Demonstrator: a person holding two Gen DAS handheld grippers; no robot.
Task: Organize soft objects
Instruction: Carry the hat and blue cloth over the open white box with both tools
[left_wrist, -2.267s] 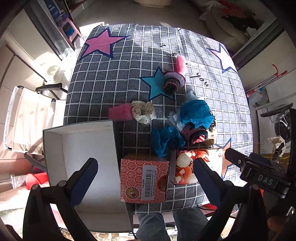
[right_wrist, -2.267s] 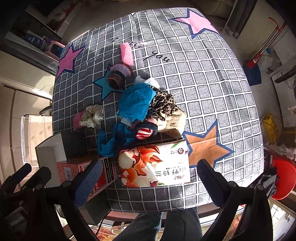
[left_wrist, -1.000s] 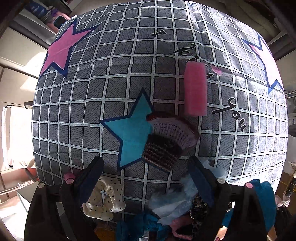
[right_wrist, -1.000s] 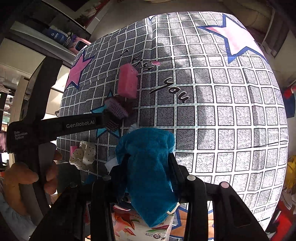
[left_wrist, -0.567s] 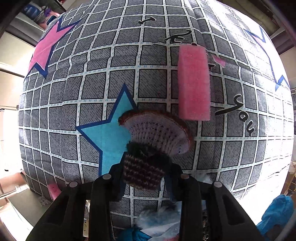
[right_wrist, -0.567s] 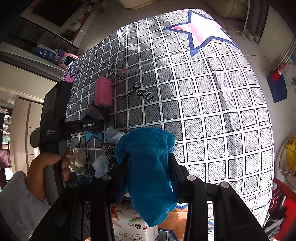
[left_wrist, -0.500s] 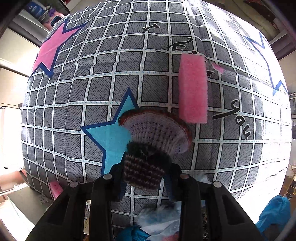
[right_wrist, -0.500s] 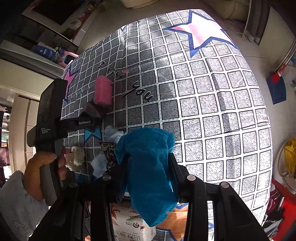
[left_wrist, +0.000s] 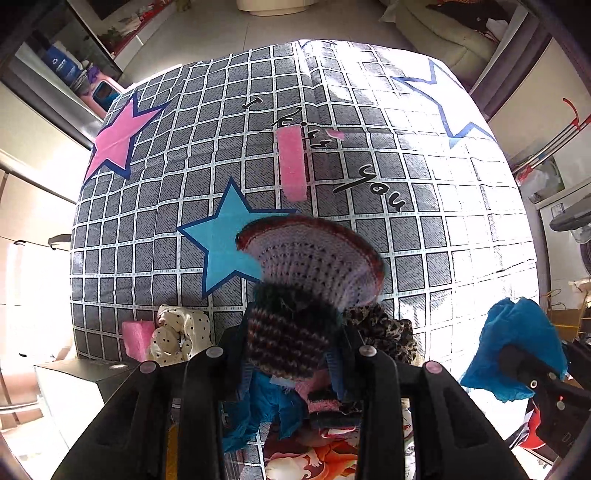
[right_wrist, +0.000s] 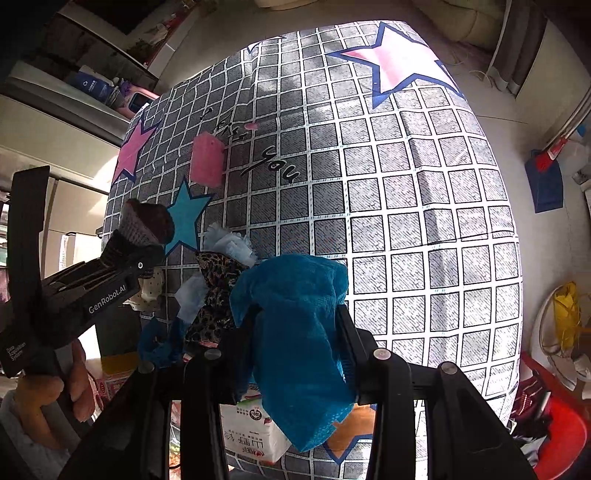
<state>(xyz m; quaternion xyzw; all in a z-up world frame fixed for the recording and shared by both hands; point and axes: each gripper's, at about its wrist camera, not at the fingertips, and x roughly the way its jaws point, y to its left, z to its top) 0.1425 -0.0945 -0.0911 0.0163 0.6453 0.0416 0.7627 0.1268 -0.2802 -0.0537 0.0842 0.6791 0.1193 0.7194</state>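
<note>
Knitted hat (left_wrist: 295, 295): pinched at its dark striped end by the left tongs (left_wrist: 290, 354), flared pale brim fanning out toward 12 o'clock; it looks lifted clear of the worktop, probably on its way to a box.
Blue cloth (right_wrist: 299, 332): pinched by the right tongs (right_wrist: 295, 343), hanging limp below the fingers, so the grip sits near its top fold; from the left view it shows at 3 o'clock.
Why both are held: my guess is that each hand takes one soft thing from the pile at once, to sort two at a time.
Leftover pile: a leopard-print piece (right_wrist: 218, 291) and pale blue scraps (right_wrist: 229, 240) lie heaped just beside the blue cloth, at 9 o'clock of it; not yet picked.
Polka-dot scrunchie (left_wrist: 177, 336): at 9 o'clock of the hat, touching a small pink sponge (left_wrist: 136, 338) near the worktop's near edge.
Long pink sponge (left_wrist: 292, 166): at 12 o'clock, well apart from the pile, lying flat beside the printed writing.
White box (left_wrist: 74, 398): open, at 8 o'clock, likely the place things are meant to go.
Worktop (right_wrist: 424, 221): covered by a grey checked cloth with stars.
Writing on cloth: "you" reads clearly; the words before it are too distorted for me.
Writing on left tongs: "GenRobot.AI" and "Data Acquisition System", seen from the right view.
Tissue pack (right_wrist: 255, 424): Chinese characters, too small for me to read.
</note>
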